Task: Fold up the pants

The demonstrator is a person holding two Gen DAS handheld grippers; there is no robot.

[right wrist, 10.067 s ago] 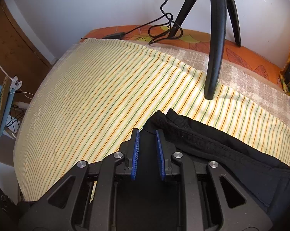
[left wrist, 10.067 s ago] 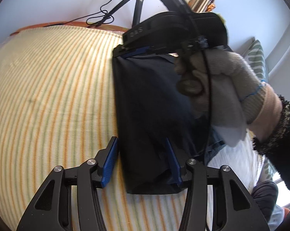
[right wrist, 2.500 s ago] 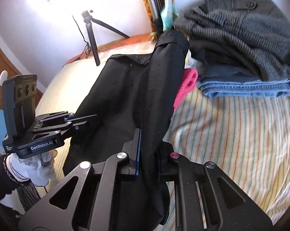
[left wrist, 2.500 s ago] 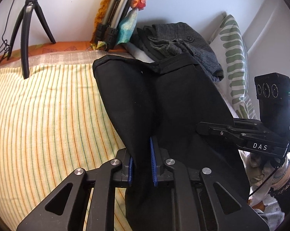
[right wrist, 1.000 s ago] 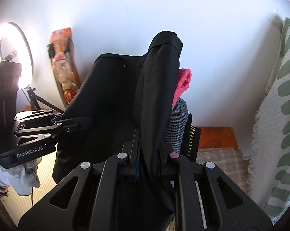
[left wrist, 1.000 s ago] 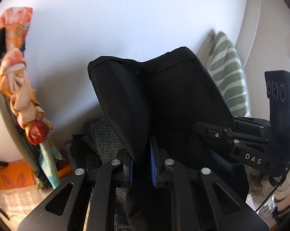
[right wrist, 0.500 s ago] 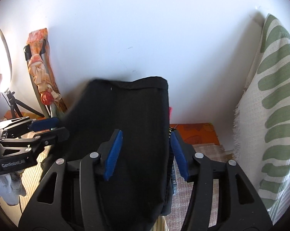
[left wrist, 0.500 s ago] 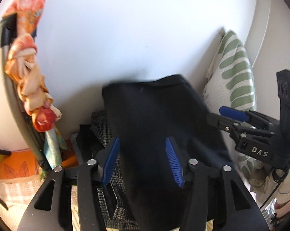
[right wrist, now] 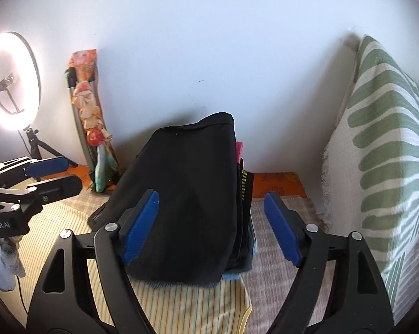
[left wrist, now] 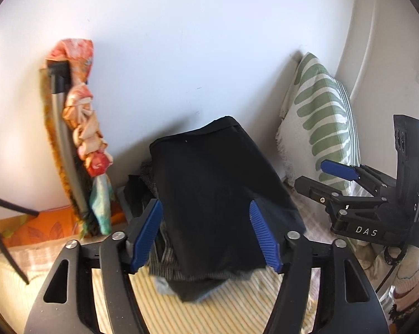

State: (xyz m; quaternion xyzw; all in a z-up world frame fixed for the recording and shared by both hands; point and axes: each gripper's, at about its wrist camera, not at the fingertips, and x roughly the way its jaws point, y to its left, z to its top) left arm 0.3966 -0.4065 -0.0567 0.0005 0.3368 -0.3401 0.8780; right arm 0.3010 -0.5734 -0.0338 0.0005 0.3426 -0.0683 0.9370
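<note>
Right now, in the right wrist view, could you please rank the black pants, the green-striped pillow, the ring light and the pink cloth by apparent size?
1. black pants and green-striped pillow: similar, and the pillow is cut off at the frame edge
2. ring light
3. pink cloth, mostly hidden

Each camera sits on its own tongs and looks forward and somewhat downward along the two fingers, toward the white wall at the far edge of the bed [left wrist: 237,300]. Both are close to the folded black pants [left wrist: 217,194] on the pile of clothes. The left wrist view sees the right tongs [left wrist: 317,176] at its right side; the right wrist view sees the left tongs [right wrist: 60,174] at its left side. Both views share the pants, the wall, the green-patterned pillow [right wrist: 390,144] and the striped bed cover.
</note>
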